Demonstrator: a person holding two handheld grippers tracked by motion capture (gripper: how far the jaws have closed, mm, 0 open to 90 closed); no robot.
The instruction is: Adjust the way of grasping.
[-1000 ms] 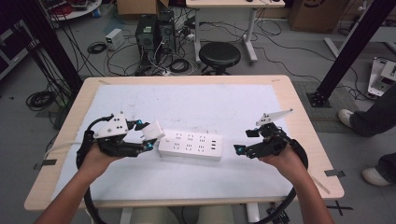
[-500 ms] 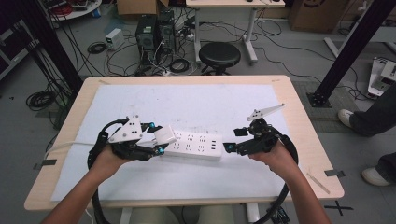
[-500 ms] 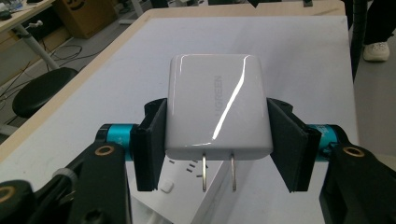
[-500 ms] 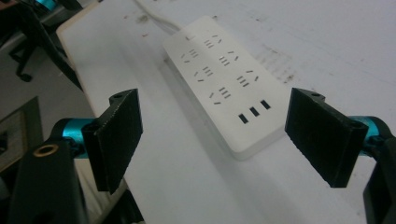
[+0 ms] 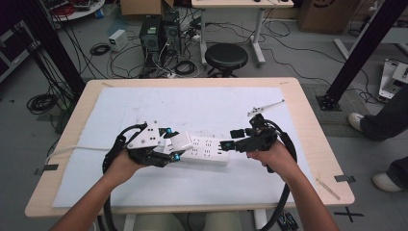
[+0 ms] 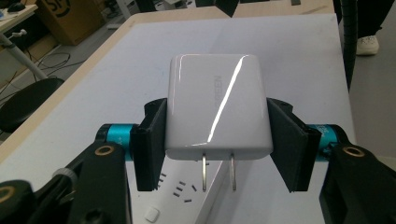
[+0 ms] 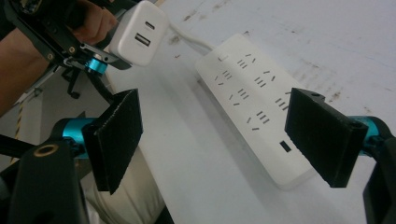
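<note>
Left claw [image 6: 218, 140] is clamped on the white charger [image 6: 218, 105], prongs aimed down over the left end of the power strip [image 5: 206, 149] mid-tabletop [image 5: 298, 96], probably to plug in, while the right claw [image 7: 224, 140] hangs wide apart at the strip's right end, likely to steady it.

- High view: fixed above the person's edge, facing 12 o'clock and downward; the whole worktop [image 5: 288, 96] is seen from afar.
- Left gripper view: close behind the left claw [image 6: 218, 142], looking along its jaws over the power strip [image 6: 187, 196].
- Right gripper view: close behind the right claw [image 7: 229, 140]; it shares the power strip [image 7: 257, 100] and charger [image 7: 137, 32] with both other views.
</note>
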